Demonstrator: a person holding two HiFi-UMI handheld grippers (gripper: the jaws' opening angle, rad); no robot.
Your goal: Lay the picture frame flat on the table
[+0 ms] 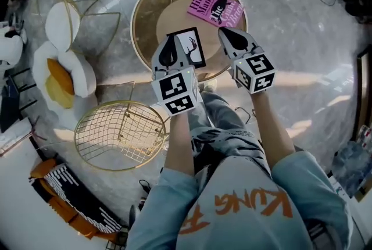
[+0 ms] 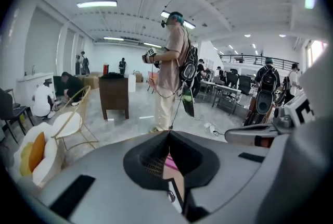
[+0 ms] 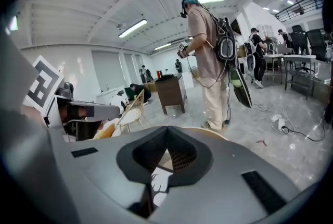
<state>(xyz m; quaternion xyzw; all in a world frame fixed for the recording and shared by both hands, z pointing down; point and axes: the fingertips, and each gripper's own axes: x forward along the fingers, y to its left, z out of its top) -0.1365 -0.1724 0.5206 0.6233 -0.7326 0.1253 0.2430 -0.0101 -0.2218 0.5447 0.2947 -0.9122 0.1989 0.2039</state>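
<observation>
Grey marbled flooring surrounds a round gold-rimmed desk [image 1: 137,10] with a pale wooden top, seen from above in the head view. On it lie a pink paperback book [image 1: 215,9] and, nearer to us, the black-framed picture with a white antler print [image 1: 192,45].

The frame appears to rest face up on the wood. We cannot tell whether it lies fully flat or is slightly propped.

The left gripper [image 1: 169,51] hovers at the frame's left edge and the right gripper [image 1: 232,38] just beside its right edge. In each gripper view the fingers meet at their tips and clasp nothing. The print shows only through the gap beneath them.

We judge the laying-down to be essentially complete. What is left is to confirm that the frame sits flat and to draw both grippers away.
</observation>
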